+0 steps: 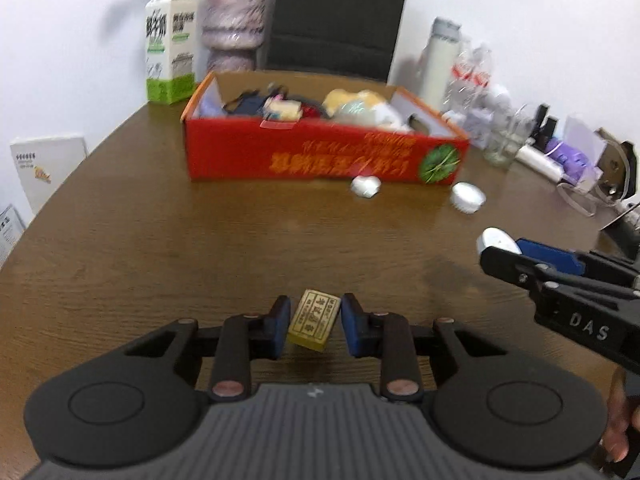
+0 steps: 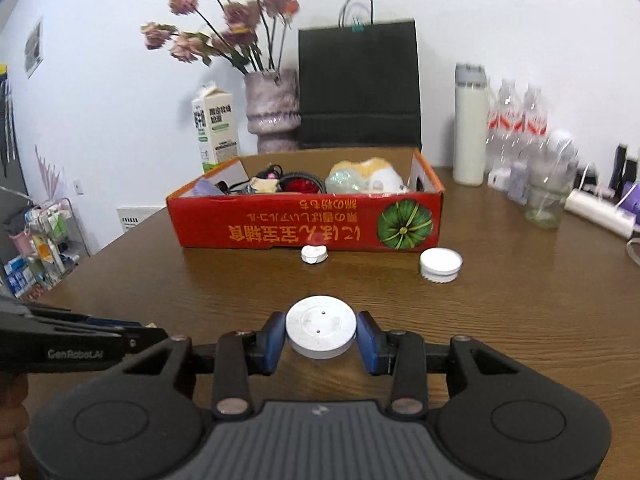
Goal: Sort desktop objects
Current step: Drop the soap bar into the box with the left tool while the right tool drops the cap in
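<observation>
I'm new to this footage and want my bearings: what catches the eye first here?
The bright red cardboard box, full of odds and ends, sits mid-table on the brown wooden table. Nearer the cameras, the left gripper holds a small yellow block between its blue pads, and the right gripper clamps a white round disc. Two small white items lie in front of the box: a heart-shaped piece and a round lid.

Even, bright indoor light falls on the white wall and glossy table (image 2: 520, 320). The left view is motion-blurred, especially the red box (image 1: 320, 152); fisheye bending darkens corners.
</observation>
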`<state>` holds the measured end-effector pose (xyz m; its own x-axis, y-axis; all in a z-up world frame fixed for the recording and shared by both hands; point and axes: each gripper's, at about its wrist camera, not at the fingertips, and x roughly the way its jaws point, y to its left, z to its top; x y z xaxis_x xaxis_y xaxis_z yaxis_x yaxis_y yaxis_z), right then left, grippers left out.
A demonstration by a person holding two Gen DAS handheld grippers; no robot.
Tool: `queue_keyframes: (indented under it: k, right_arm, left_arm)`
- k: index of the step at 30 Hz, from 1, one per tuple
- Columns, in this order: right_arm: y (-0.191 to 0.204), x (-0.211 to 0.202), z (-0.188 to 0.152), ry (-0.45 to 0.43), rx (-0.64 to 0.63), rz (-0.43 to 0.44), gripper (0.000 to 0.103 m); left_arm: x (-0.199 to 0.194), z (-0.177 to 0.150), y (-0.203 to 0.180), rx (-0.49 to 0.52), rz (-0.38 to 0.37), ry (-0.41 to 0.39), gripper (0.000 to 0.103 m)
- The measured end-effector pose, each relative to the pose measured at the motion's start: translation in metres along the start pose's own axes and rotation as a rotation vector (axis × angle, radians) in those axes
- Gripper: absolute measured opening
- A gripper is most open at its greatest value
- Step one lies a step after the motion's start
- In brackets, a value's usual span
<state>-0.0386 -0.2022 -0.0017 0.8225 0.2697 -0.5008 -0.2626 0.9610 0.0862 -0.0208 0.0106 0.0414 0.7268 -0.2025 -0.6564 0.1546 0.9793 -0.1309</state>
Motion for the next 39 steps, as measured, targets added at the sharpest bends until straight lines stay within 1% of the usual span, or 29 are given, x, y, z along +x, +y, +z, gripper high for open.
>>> queue_keyframes:
  k: [2, 4, 7, 9, 10, 12, 13, 14, 15, 17, 20, 22, 24, 25, 26, 27, 29, 30, 32, 34, 35, 36, 37, 38, 39]
  right_arm:
    - [-0.001, -0.011, 0.005, -0.026, 0.004, 0.003, 0.037]
    - [-0.005, -0.020, 0.018, -0.067, 0.000, 0.002, 0.037]
    - [-0.016, -0.024, 0.049, -0.158, 0.000, -0.008, 0.037]
    - [-0.027, -0.015, 0.077, -0.196, -0.002, -0.007, 0.037]
    - [-0.034, -0.008, 0.091, -0.199, 0.011, 0.001, 0.037]
    - [-0.052, 0.019, 0.121, -0.167, 0.077, 0.035, 0.037]
    - [-0.062, 0.035, 0.134, -0.136, 0.120, 0.049, 0.038]
    - [-0.070, 0.055, 0.145, -0.081, 0.152, 0.057, 0.037]
    - [-0.074, 0.077, 0.154, -0.009, 0.157, 0.057, 0.037]
    - [-0.078, 0.115, 0.165, 0.094, 0.138, 0.029, 0.038]
    - [-0.080, 0.160, 0.169, 0.207, 0.109, -0.032, 0.038]
    - [-0.080, 0.181, 0.162, 0.271, 0.105, -0.045, 0.038]
    - [-0.079, 0.195, 0.152, 0.314, 0.103, -0.052, 0.038]
    - [-0.076, 0.196, 0.147, 0.310, 0.085, -0.056, 0.038]
    - [-0.072, 0.196, 0.145, 0.303, 0.062, -0.065, 0.038]
    - [-0.069, 0.197, 0.145, 0.306, 0.058, -0.069, 0.038]
    - [-0.068, 0.197, 0.147, 0.316, 0.077, -0.043, 0.041]
    - [-0.069, 0.195, 0.149, 0.313, 0.093, -0.028, 0.044]
    - [-0.071, 0.185, 0.154, 0.273, 0.119, -0.022, 0.049]
    - [-0.069, 0.175, 0.158, 0.234, 0.131, -0.023, 0.054]
    - [-0.068, 0.168, 0.158, 0.213, 0.135, -0.017, 0.055]
    - [-0.066, 0.157, 0.155, 0.188, 0.136, -0.006, 0.056]
    - [-0.063, 0.146, 0.150, 0.159, 0.131, 0.004, 0.059]
    - [-0.060, 0.135, 0.143, 0.134, 0.119, 0.007, 0.062]
    - [-0.055, 0.122, 0.133, 0.106, 0.099, 0.008, 0.067]
  left_arm:
    - [-0.009, 0.012, 0.000, 0.004, 0.001, -0.045, 0.028]
    - [-0.012, 0.035, 0.003, 0.015, 0.020, -0.102, 0.029]
    - [-0.002, 0.080, 0.009, 0.035, 0.089, -0.166, 0.029]
    - [0.011, 0.112, 0.014, 0.037, 0.099, -0.176, 0.029]
    - [0.022, 0.130, 0.016, 0.034, 0.093, -0.169, 0.029]
    - [0.045, 0.156, 0.022, 0.013, 0.115, -0.146, 0.029]
    - [0.064, 0.170, 0.024, 0.017, 0.127, -0.114, 0.029]
    - [0.079, 0.177, 0.026, 0.002, 0.143, -0.083, 0.029]
    - [0.096, 0.185, 0.030, -0.013, 0.163, -0.040, 0.029]
    - [0.130, 0.196, 0.036, -0.026, 0.192, 0.024, 0.029]
    - [0.158, 0.194, 0.042, -0.028, 0.207, 0.069, 0.029]
    - [0.172, 0.191, 0.047, -0.040, 0.211, 0.107, 0.030]
    - [0.176, 0.185, 0.048, -0.041, 0.210, 0.118, 0.030]
    - [0.177, 0.183, 0.048, -0.038, 0.205, 0.117, 0.034]
    - [0.177, 0.182, 0.048, -0.036, 0.197, 0.114, 0.045]
    - [0.175, 0.182, 0.048, -0.038, 0.187, 0.106, 0.051]
    - [0.166, 0.183, 0.047, -0.038, 0.170, 0.074, 0.062]
    - [0.157, 0.184, 0.046, -0.032, 0.165, 0.057, 0.065]
    - [0.139, 0.184, 0.043, -0.024, 0.158, 0.019, 0.081]
    - [0.117, 0.179, 0.038, -0.005, 0.153, -0.030, 0.084]
    - [0.105, 0.174, 0.034, 0.014, 0.156, -0.051, 0.088]
    - [0.091, 0.165, 0.029, 0.039, 0.151, -0.081, 0.091]
    - [0.079, 0.154, 0.025, 0.063, 0.143, -0.107, 0.100]
    - [0.069, 0.145, 0.022, 0.085, 0.133, -0.127, 0.103]
    - [0.058, 0.130, 0.018, 0.109, 0.118, -0.151, 0.103]
